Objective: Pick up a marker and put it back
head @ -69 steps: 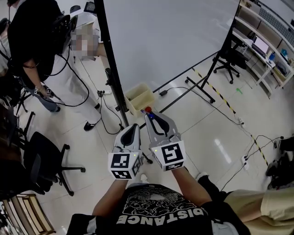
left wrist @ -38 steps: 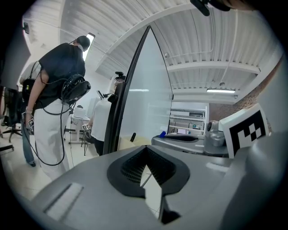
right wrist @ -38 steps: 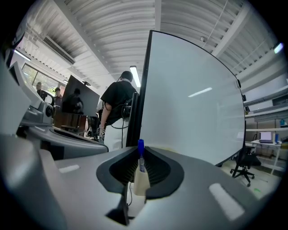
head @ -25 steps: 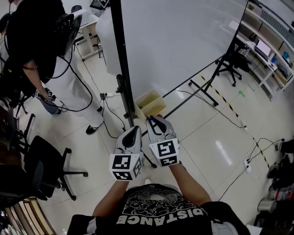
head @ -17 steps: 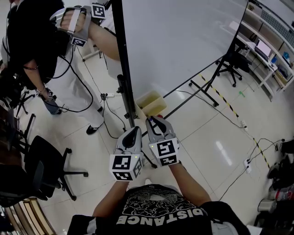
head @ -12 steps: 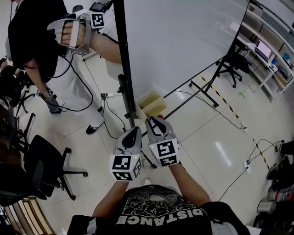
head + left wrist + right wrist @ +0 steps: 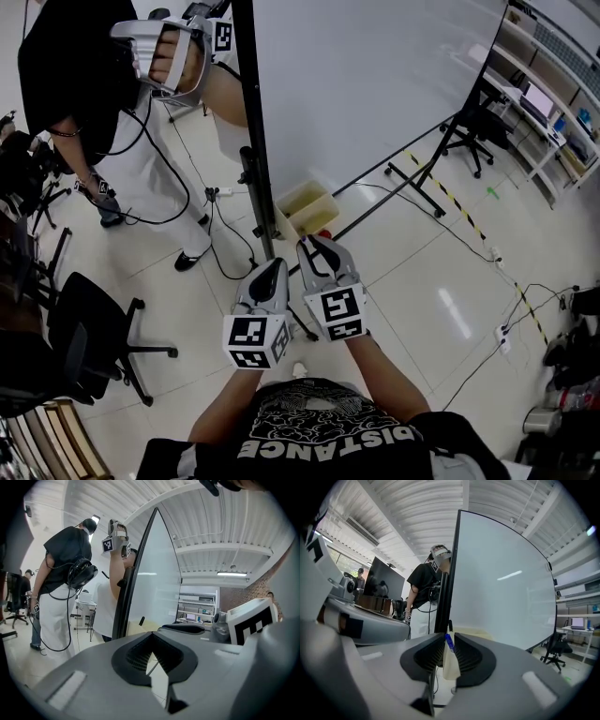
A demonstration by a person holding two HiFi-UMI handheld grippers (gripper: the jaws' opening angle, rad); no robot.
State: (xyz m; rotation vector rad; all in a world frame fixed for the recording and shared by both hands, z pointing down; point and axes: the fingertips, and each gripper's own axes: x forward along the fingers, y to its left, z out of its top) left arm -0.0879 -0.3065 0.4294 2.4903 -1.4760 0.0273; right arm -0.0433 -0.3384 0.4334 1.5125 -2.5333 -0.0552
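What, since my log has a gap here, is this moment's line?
left gripper: shut, empty | right gripper: shut on marker

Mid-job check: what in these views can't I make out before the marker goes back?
- Blue-tipped marker: the right gripper view shows only a short blue end between the right gripper's closed jaws; they hide the rest.
- Beige plastic bin contents: too small in the head view; in the right gripper view the jaws cover most of it.
- Large white board top: cut off by the head view's upper edge.
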